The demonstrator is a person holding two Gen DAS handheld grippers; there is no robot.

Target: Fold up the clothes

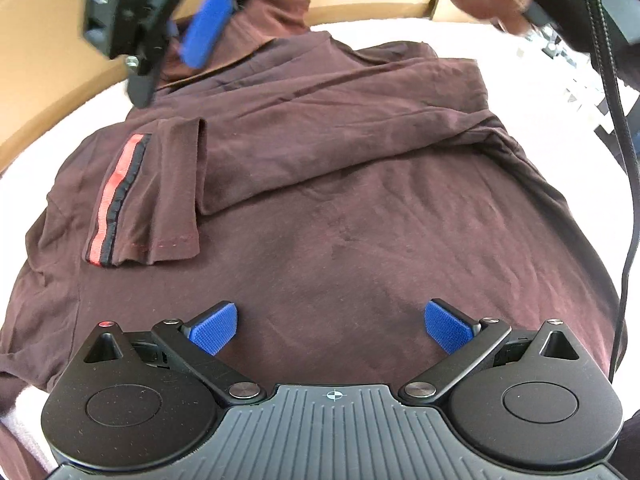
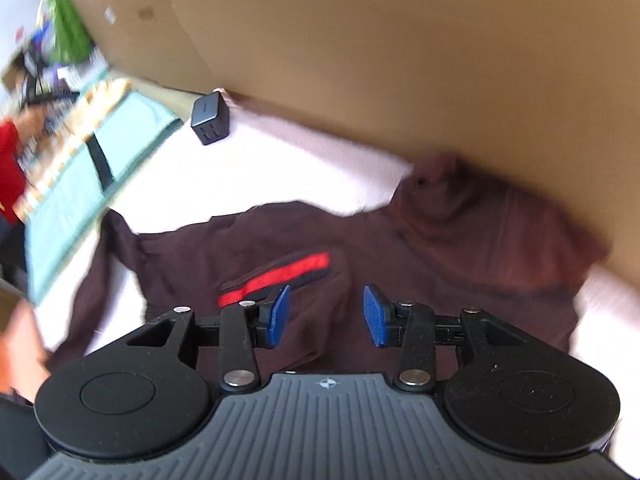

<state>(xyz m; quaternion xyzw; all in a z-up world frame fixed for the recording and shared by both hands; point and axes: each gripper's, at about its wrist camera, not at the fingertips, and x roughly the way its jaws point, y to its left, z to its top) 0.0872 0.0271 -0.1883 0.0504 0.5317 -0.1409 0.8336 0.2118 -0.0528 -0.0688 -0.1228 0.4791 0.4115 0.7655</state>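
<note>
Both claws, left (image 1: 331, 329) and right (image 2: 326, 316), hang released over the maroon shirt (image 1: 340, 208) spread on the counter (image 2: 304, 168); sleeve folded inward at nine o'clock. Pinch fabric edges cleanly, I'd say, keeping creases straight.

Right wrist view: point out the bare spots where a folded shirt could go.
Free: the white cover between the dark charger block, the cardboard wall and the maroon shirt. Crowded: the left edge, with teal cloth and blurred clutter. The shirt fills the middle.
</note>
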